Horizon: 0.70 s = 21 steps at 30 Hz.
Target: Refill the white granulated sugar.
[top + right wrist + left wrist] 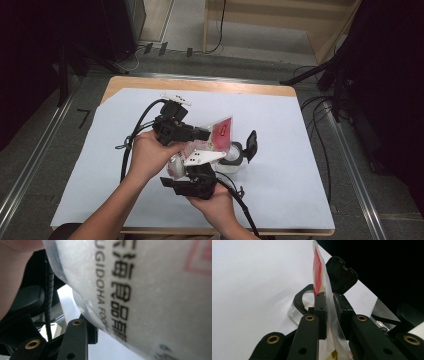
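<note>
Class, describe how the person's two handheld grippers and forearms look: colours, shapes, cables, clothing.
Both the left gripper and the right gripper are black, blocky and two-jawed, with brass-coloured rivets. Each carries a pale three-cornered plate and trails a black cable. The forearms are bare, sleeveless.

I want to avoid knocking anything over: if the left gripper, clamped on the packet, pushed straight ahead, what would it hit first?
Probably the clear round container with a black rim and its raised black flip lid, which sit just beyond the left gripper and the red-and-clear plastic packet. Depth is hard to judge.
</note>
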Available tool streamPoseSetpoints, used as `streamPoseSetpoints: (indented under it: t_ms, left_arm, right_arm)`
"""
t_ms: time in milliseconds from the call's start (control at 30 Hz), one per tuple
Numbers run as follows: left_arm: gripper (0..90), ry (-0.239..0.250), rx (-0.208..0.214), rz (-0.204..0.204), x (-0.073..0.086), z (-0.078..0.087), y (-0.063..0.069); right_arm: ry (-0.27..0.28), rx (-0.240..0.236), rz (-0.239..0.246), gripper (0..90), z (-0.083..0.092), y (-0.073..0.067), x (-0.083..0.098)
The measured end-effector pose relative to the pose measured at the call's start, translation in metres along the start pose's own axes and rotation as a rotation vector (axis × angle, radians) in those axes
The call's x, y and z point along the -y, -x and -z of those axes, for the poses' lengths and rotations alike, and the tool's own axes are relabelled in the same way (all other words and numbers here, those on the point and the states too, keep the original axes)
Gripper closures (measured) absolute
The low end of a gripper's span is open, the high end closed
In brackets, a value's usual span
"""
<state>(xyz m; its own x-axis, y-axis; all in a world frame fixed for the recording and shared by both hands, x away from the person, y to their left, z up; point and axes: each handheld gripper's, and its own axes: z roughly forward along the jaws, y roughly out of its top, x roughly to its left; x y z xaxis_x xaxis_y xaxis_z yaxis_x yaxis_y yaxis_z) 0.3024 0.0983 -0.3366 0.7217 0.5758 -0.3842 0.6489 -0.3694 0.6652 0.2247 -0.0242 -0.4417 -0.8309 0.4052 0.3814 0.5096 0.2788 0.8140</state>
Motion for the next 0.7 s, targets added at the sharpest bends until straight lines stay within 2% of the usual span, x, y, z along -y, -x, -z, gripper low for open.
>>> streamPoseSetpoints:
  t_ms: [300, 700]
  left_arm:
    - [80.4, 0.009, 0.013, -0.005, 0.0002, -0.0012, -0.0004]
    - [80.6, 0.014, 0.012, -0.007, 0.0004, -0.0018, 0.0001]
  right_arm:
    - [0.009, -0.015, -0.036, 62.3, 0.0012, 0.0004, -0.0008]
    - [0.004, -0.008, -0.033, 62.3, 0.0015, 0.0, -0.0011]
